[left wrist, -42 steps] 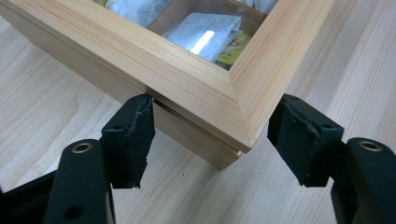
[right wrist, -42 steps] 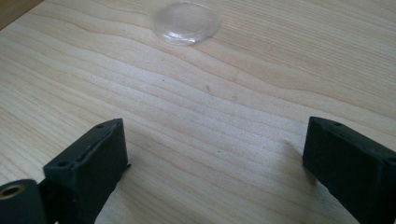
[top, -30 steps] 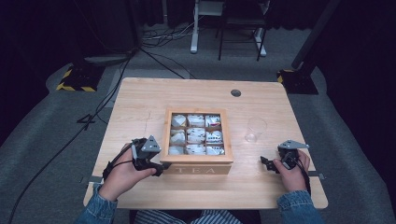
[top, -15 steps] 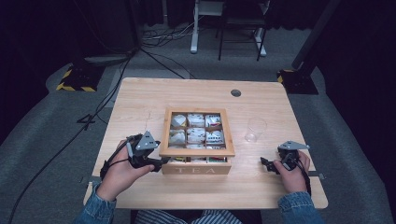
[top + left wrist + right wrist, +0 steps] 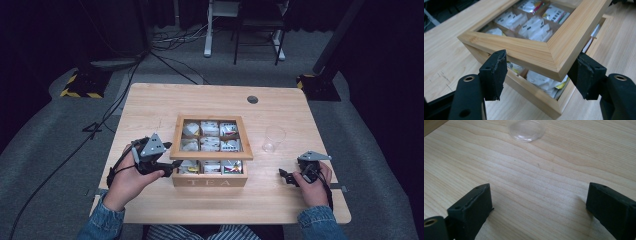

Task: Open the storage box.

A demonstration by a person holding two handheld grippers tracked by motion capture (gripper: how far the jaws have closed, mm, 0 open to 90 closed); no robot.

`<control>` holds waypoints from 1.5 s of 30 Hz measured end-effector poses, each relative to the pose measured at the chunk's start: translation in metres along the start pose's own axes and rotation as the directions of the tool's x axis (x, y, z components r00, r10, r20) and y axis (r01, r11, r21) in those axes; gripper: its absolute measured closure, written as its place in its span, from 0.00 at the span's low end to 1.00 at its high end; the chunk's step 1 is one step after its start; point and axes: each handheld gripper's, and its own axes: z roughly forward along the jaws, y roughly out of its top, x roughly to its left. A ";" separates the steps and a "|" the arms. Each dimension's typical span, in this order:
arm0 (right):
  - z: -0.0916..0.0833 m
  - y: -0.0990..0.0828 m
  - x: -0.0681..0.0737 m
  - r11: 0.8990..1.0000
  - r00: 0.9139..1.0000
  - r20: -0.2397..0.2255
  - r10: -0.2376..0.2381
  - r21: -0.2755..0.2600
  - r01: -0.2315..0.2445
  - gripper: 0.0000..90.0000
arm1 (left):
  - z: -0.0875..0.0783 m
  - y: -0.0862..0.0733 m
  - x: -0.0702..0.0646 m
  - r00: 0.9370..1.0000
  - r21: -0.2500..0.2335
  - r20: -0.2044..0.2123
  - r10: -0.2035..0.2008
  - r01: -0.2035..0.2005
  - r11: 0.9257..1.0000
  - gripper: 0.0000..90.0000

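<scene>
Left gripper (image 5: 537, 72) lifting a wooden tea box's lid (image 5: 541, 51) by its corner.
Its jaws pinch the corner half-open; right gripper (image 5: 537, 210) rests wide open, empty. Slipping could slam the lid.

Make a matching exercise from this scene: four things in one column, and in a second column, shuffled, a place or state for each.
Things:
1. box lid
2. left claw
3. right claw
4. clear cup

States or places:
A. open, above bare table, holding nothing
B. upright on the table, right of the tea box
C. tilted up off the box at its front corner
D. astride the lid's raised corner

Pairs: 1-C, 2-D, 3-A, 4-B
</scene>
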 end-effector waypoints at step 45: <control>-0.012 -0.005 0.013 0.999 0.998 0.037 0.045 -0.026 -0.044 0.44 | 0.009 0.027 0.038 0.998 -0.254 -0.057 -0.016 0.001 0.967 0.53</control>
